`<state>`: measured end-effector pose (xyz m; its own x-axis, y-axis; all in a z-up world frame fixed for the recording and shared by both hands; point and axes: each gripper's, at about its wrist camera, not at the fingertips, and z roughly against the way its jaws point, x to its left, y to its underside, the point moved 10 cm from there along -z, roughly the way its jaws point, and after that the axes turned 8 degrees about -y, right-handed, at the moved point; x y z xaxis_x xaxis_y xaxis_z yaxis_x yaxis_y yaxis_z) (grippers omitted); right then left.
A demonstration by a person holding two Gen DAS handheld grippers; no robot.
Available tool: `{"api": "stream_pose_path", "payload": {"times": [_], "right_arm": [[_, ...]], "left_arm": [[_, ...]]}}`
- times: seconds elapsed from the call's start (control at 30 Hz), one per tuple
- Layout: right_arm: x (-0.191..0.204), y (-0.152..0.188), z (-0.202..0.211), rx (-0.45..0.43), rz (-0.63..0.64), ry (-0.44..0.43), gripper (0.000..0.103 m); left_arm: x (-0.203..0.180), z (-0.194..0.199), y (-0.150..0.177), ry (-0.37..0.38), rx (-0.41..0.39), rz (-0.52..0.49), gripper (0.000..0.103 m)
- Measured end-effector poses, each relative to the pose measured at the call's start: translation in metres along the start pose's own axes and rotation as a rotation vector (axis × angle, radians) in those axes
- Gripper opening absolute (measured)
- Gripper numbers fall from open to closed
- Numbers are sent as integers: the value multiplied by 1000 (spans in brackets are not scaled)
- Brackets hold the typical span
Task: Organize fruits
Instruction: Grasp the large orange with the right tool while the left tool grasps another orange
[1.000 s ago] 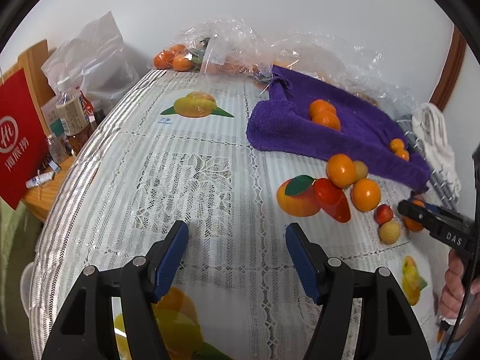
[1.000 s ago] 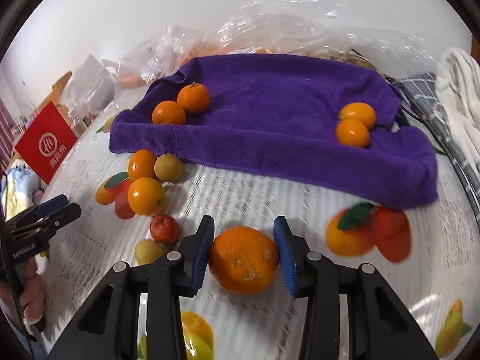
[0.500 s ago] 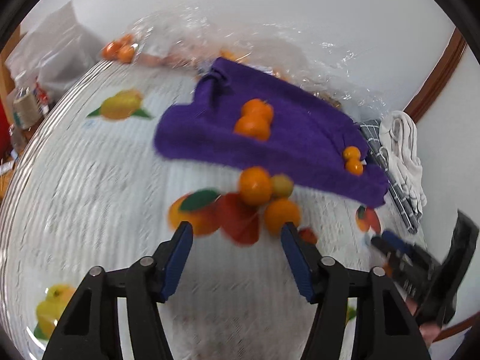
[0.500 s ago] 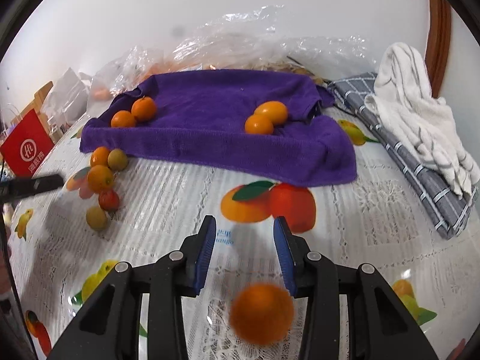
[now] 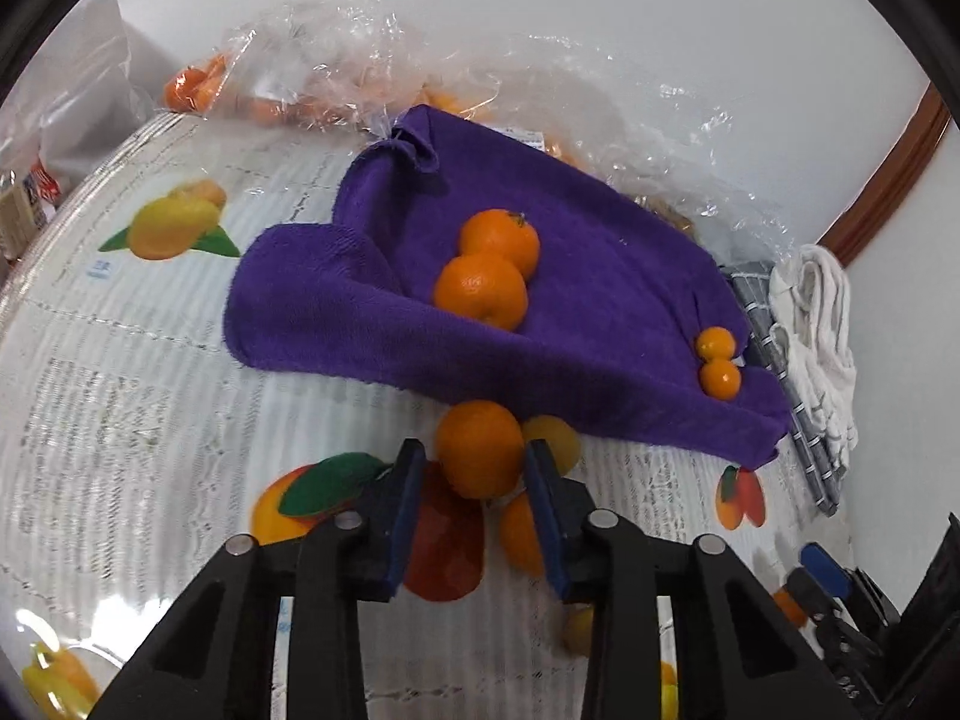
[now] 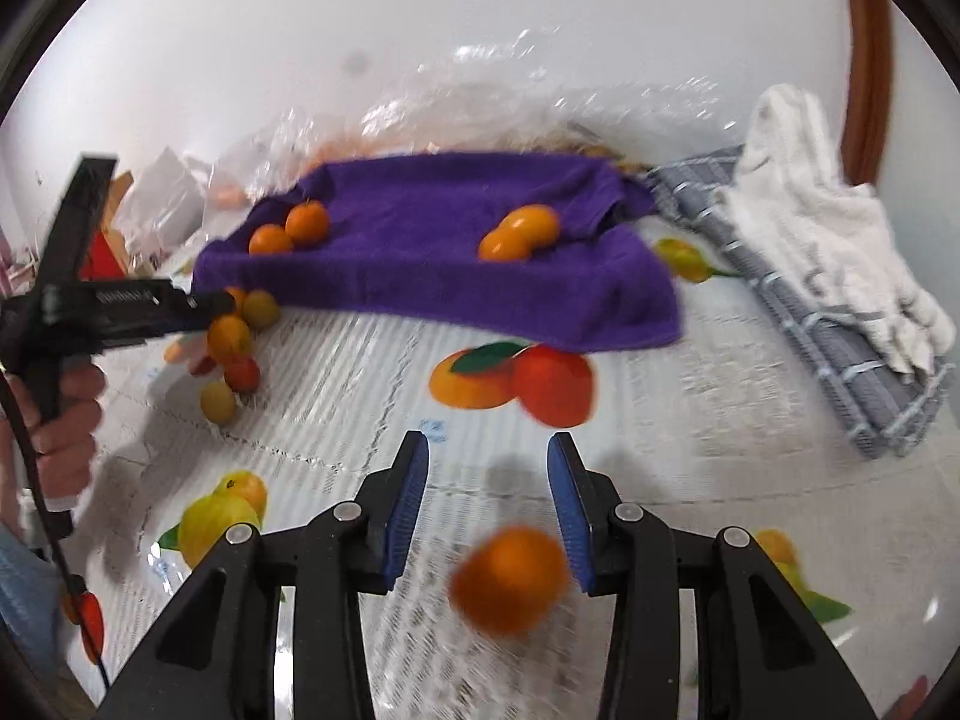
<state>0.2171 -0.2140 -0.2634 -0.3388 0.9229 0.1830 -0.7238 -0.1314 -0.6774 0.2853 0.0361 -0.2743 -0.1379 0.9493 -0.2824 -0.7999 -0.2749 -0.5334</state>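
Observation:
A purple towel (image 5: 600, 312) lies on the table with two oranges (image 5: 486, 264) near its middle and two small ones (image 5: 717, 360) at its right end. My left gripper (image 5: 477, 474) has its jaws on both sides of an orange (image 5: 478, 447) in front of the towel, touching or nearly so; a yellowish fruit (image 5: 555, 432) and another orange (image 5: 522, 531) lie beside it. My right gripper (image 6: 486, 480) is open; a blurred orange (image 6: 510, 579) lies loose on the table under its jaws. The towel (image 6: 432, 264) shows beyond.
Clear plastic bags (image 5: 360, 60) with more oranges sit behind the towel. A grey checked cloth (image 6: 804, 324) and white towel (image 6: 828, 228) lie at the right. Small loose fruits (image 6: 231, 360) lie left of the right gripper. Boxes and bags (image 5: 36, 168) stand at the far left.
My left gripper moved forward and right and narrowed around the orange by the towel. My right gripper pulled back and let its orange go; the orange now lies under the jaws.

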Motion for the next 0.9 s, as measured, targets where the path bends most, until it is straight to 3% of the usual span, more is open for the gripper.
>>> {"api": "stream_pose_path", "payload": {"times": [0.07, 0.17, 0.43, 0.53, 0.63, 0.67, 0.9], "right_arm": [[-6, 0, 14, -24, 4, 11, 50], [-20, 3, 28, -30, 6, 51, 50], [-34, 29, 14, 43, -58, 62, 52], [-38, 42, -2, 99, -66, 111, 49], [-38, 44, -1, 81, -53, 130, 47], [-38, 44, -1, 80, -58, 134, 42], [-39, 39, 9, 49, -107, 111, 41]], "left_arm": [[-2, 0, 0, 4, -4, -7, 28], [-1, 2, 1, 13, -11, -12, 28], [23, 26, -3, -77, -48, -9, 28], [34, 35, 4, -111, -55, -24, 28], [44, 42, 12, -126, -54, -33, 28], [46, 44, 15, -128, -53, -33, 28], [45, 55, 30, -103, -44, -29, 28]]}}
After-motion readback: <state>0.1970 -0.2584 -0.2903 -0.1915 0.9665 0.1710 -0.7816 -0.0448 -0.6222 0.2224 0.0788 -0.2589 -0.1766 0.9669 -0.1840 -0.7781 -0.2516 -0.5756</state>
